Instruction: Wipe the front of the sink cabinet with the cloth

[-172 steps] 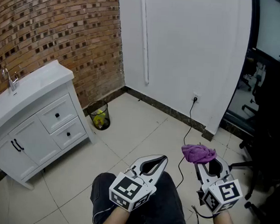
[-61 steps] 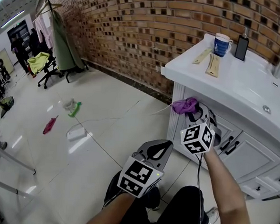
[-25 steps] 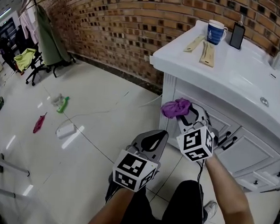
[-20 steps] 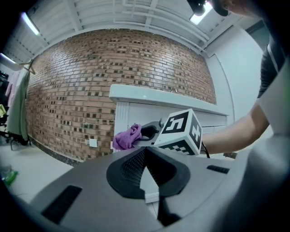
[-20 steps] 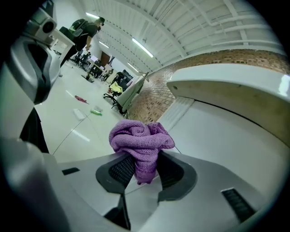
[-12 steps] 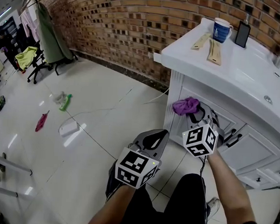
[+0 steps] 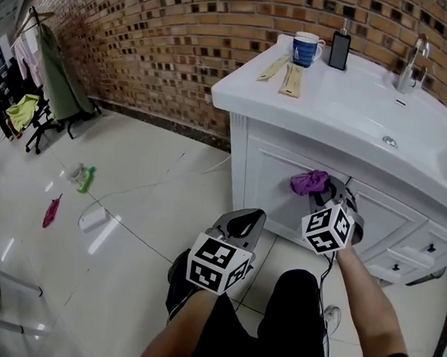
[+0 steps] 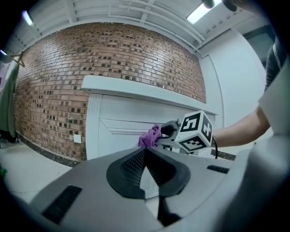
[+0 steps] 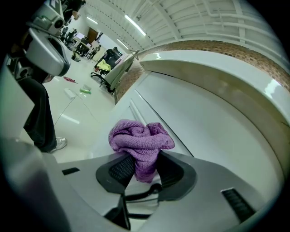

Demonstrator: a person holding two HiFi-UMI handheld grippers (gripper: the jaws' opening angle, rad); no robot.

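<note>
Against the sink cabinet front (image 7: 272,181), cloth (image 7: 309,182) pinched in right gripper (image 7: 322,190), perhaps touching; left gripper (image 7: 241,220) closed, empty.

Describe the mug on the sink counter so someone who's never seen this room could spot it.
Find the white sink cabinet against the brick wall. At the back of its countertop, near the wall, stands the mug. It is the only blue, round thing there, with two pale flat sticks on one side and a slim dark upright slab on the other.
</note>
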